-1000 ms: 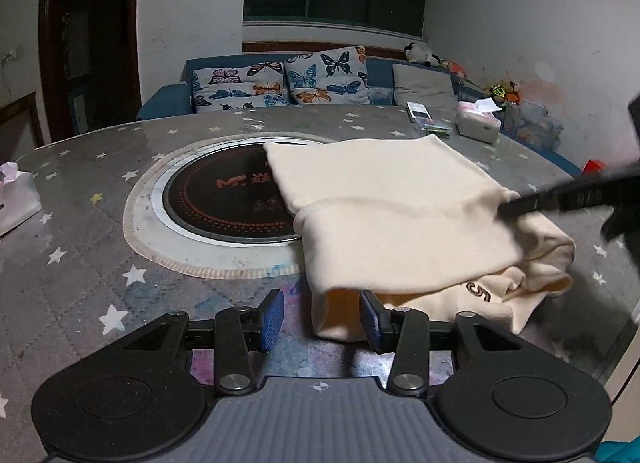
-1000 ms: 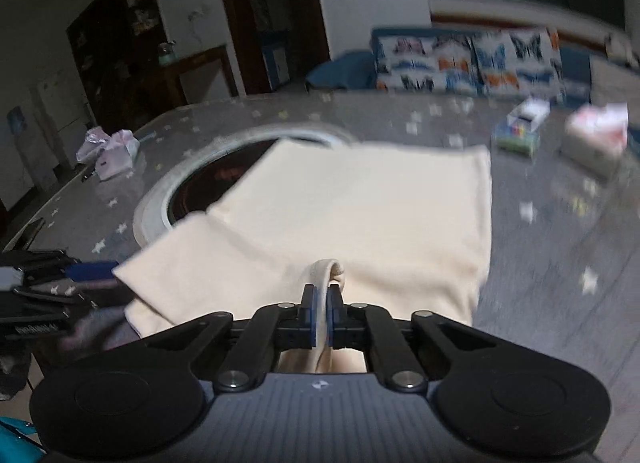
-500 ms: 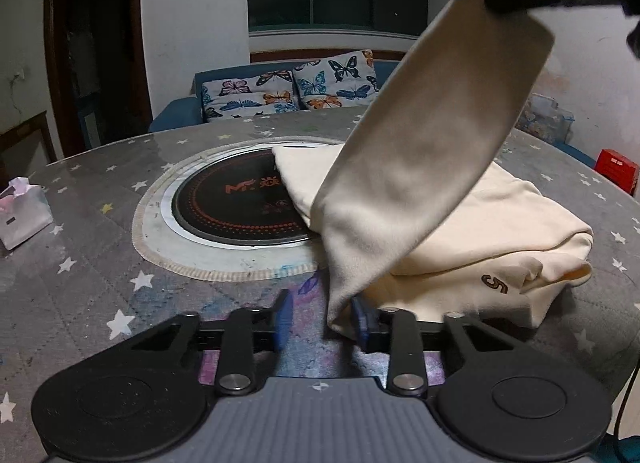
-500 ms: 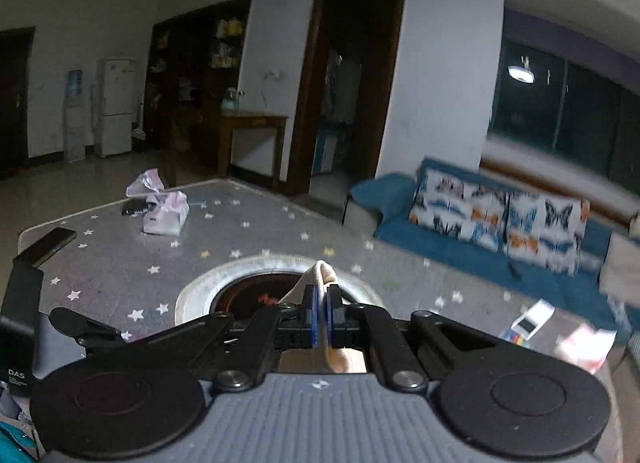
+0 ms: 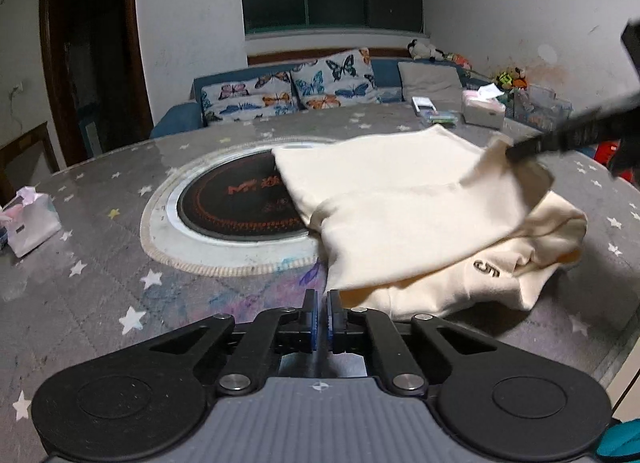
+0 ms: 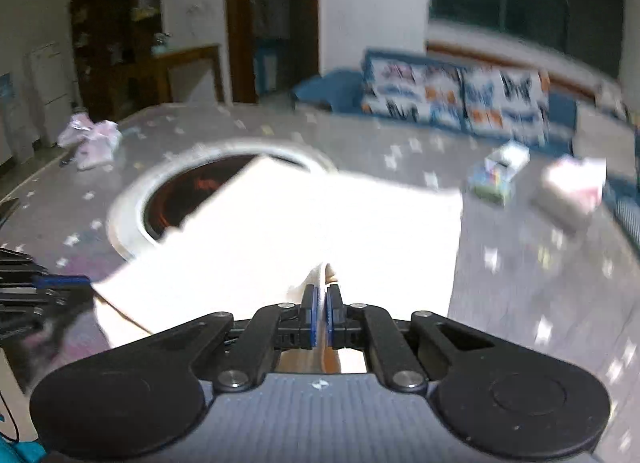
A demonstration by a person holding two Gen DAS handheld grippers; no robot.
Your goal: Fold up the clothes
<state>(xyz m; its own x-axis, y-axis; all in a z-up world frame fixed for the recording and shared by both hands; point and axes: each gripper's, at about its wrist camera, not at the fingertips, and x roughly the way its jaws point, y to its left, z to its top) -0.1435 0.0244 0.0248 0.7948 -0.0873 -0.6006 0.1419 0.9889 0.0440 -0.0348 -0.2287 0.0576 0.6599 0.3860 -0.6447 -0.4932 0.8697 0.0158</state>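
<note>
Cream garment point(image 5: 404, 223) is lying on the star-patterned desk point(image 5: 80, 263), its far left corner overlapping the round black cooktop point(image 5: 236, 203) set into the middle. A folded flap is resting across the top of it, and a small dark logo point(image 5: 486, 269) is showing on the near layer. My right gripper point(image 6: 321, 295) is pinching a bit of the cream cloth between its clenched jaws, holding that edge just above the rest of the fabric; in the left view it is reaching in from the right. My left gripper point(image 5: 320, 303) is hovering low over the desk just beside the near left corner of the garment, jaws pressed nearly together with nothing between them. A tissue box point(image 5: 482, 109) and a small packet point(image 5: 434, 111) are sitting at the far right of the desk, and a pink gift bag point(image 5: 30, 219) is standing at the left edge. The right view is blurring and overexposing the cloth.
</note>
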